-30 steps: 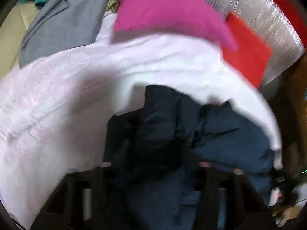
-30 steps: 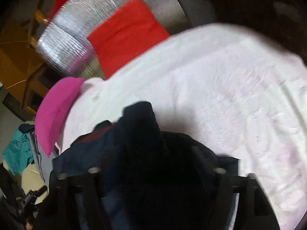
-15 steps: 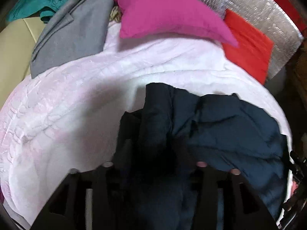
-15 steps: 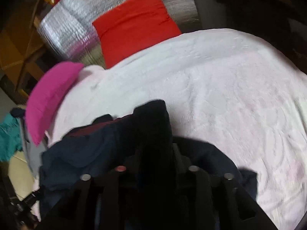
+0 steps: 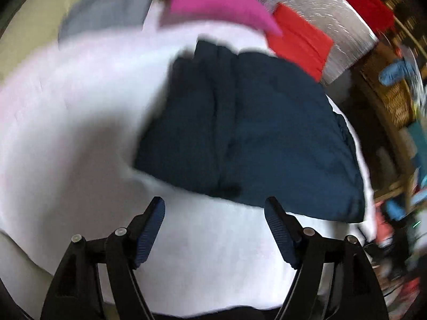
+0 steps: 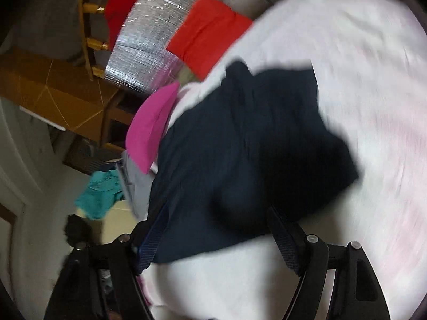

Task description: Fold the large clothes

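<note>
A dark navy garment (image 5: 250, 133) lies folded in a compact bundle on a white-pink bedspread (image 5: 80, 122). It also shows in the right wrist view (image 6: 248, 154). My left gripper (image 5: 214, 213) is open and empty, just in front of the garment's near edge. My right gripper (image 6: 216, 229) is open and empty, at the garment's near edge, with the cloth lying between and beyond its fingers. Both views are motion-blurred.
A magenta pillow (image 5: 213, 2), a red cushion (image 5: 299, 40) and a grey garment (image 5: 112, 5) lie at the far end of the bed. A silver foil panel (image 6: 149, 45), a wooden chair (image 6: 90, 26) and a teal cloth (image 6: 101, 194) are beside the bed.
Both grippers were shut on the navy garment and have opened and let it go. The garment now lies flat on the bedspread and both grippers have drawn back from it.
</note>
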Available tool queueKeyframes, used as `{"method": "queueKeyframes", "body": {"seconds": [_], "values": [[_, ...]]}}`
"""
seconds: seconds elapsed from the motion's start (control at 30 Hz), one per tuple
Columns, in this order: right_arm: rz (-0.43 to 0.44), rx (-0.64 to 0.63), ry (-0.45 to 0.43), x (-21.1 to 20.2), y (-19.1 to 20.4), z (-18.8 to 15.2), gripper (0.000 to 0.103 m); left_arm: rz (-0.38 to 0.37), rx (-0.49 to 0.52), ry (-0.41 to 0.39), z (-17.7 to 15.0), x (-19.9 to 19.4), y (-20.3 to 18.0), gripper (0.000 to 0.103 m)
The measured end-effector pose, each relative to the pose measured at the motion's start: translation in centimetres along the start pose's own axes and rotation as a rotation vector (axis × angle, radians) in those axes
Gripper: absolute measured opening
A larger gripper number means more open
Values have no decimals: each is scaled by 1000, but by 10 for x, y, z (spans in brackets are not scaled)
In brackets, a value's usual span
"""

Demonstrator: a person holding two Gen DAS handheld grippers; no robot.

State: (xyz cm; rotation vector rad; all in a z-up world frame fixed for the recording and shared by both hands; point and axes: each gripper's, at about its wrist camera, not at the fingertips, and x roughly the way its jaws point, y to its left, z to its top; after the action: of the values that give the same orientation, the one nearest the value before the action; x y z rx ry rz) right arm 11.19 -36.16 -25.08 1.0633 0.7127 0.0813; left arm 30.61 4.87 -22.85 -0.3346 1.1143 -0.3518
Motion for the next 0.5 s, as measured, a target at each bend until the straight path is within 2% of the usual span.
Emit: {"method": "queueKeyframes", "body": {"seconds": [0.1,0.2,0.23,0.27,0.33,0.43,0.5], "values": [[-33,49,16,27,-11,-9,79,-15,-110,-22,13,14,13,77],[-84,96,-10,52,-23,5,79,-24,-206,-28,31,30,28,77],[-75,122,-23,54,-28,9,78,-29,-217,-33,34,33,29,77],[-66,132,-49,54,-28,14,76,-27,-216,-38,37,34,28,77],[-105,84,-67,58,-17,26,71,8,-179,-51,43,36,20,76],[-186,-74,-92,62,6,35,70,81,-90,-72,42,39,10,77],[-219,-100,-88,66,5,33,70,143,-12,-96,33,42,1,78]]}}
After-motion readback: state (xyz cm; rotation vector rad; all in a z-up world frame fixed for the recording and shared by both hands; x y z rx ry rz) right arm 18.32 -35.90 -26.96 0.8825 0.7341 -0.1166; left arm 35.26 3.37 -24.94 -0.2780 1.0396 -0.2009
